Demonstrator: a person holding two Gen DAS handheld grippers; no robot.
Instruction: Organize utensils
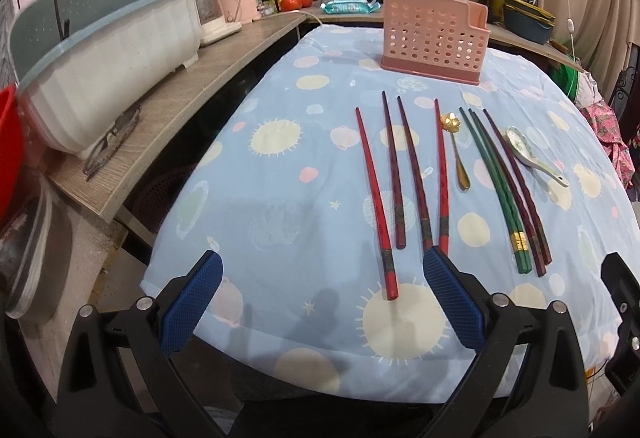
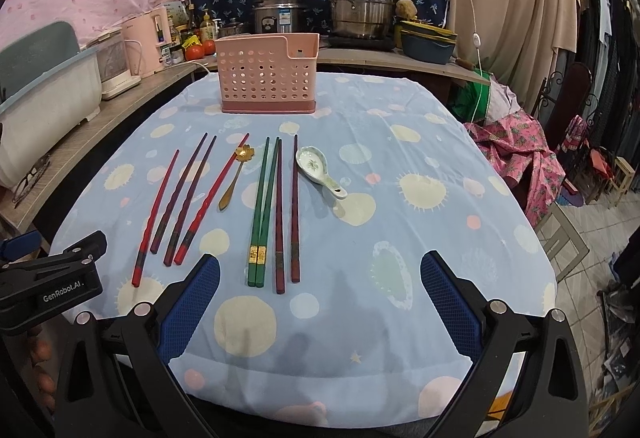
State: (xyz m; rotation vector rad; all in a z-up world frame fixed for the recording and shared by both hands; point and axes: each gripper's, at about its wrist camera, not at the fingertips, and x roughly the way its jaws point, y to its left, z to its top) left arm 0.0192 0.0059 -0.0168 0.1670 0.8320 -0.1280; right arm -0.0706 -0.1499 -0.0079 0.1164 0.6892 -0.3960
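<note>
Table (image 2: 460, 198) was covered with a pale blue cloth printed with cream suns and pink dots. Far side, centre: pink holder (image 2: 267, 72), perforated walls, darker pink base, one top corner cut lower; it stood upright, and no contents could be seen from this angle.

Utensils lay in a loose row on the cloth, near of the holder and apart from it, tips pointing far.
- Left group: four red chopsticks (image 2: 188, 204), red-and-dark mottled, fanned out, the leftmost lying nearest the table edge.
- Middle: gold spoon (image 2: 233, 180), flower-shaped bowl at far end, thin handle, just right of the red set.
- Right of it: green chopsticks (image 2: 262, 214), a pair touching side by side, gold bands near the thick ends.
- Next right: two maroon chopsticks (image 2: 287, 214), slightly apart, parallel.
- Far right: white ceramic spoon (image 2: 318, 170), green motif in bowl, handle angled right and near.

Left gripper (image 1: 322, 276) hovered over the near edge, blue pads (image 1: 192, 302) spread wide, empty; the right pad hid the near ends of the middle red sticks in that view. Right gripper (image 2: 320, 278) hovered likewise, fingers wide apart, nothing between them, near ends of the green and maroon sticks just ahead.
</note>
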